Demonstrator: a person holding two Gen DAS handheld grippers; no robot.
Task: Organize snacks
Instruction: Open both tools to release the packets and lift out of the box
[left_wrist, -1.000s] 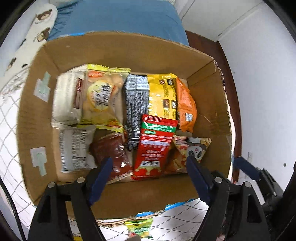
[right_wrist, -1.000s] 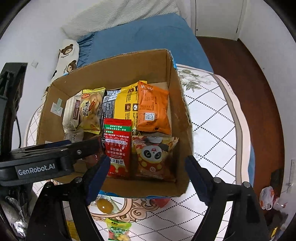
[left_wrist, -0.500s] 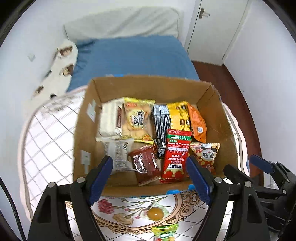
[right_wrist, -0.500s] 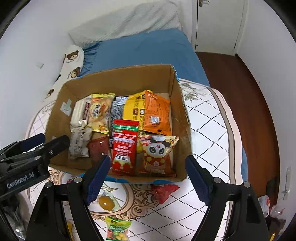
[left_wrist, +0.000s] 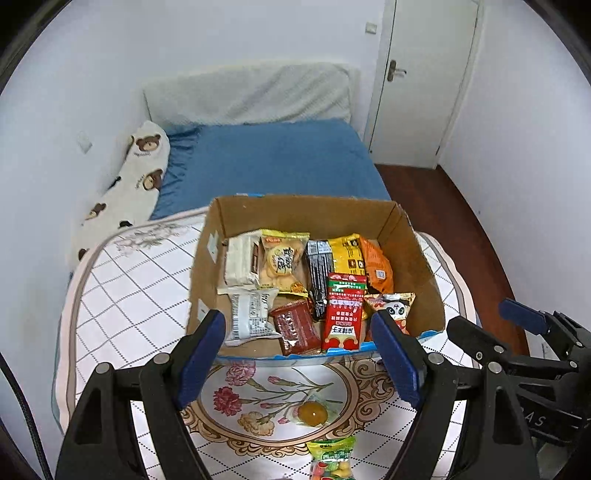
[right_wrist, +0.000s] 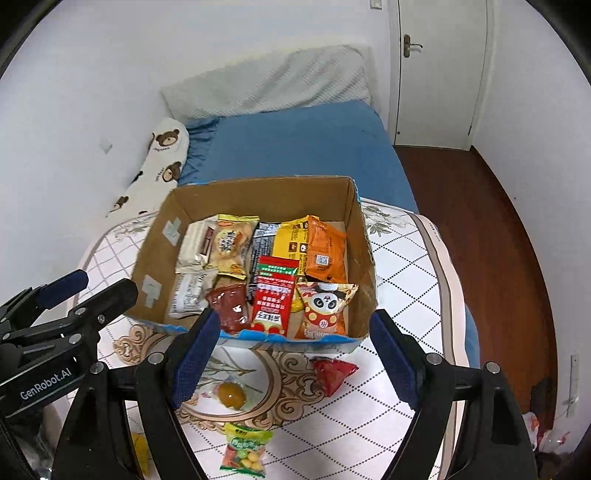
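Observation:
A cardboard box (left_wrist: 413, 254) (right_wrist: 155, 254) holds several snack packets, among them a red packet (left_wrist: 344, 312) (right_wrist: 274, 300) and a panda packet (right_wrist: 322, 307). Loose on the patterned tablecloth in front of the box lie a clear-wrapped yellow snack (left_wrist: 313, 412) (right_wrist: 230, 394), a green candy bag (left_wrist: 331, 458) (right_wrist: 245, 448) and a small red packet (right_wrist: 332, 372). My left gripper (left_wrist: 299, 362) is open and empty, above the table short of the box. My right gripper (right_wrist: 291, 360) is open and empty beside it.
The table (left_wrist: 122, 295) with the quilted floral cloth stands against a blue bed (left_wrist: 273, 162) with a bear-print pillow (left_wrist: 129, 181). A white wall is on the left, a door (right_wrist: 439, 70) and wooden floor (right_wrist: 491, 240) on the right.
Both grippers have pulled back and up from the box; the view widened from the box interior to the whole table, the bed and the loose snacks. Both stayed open.

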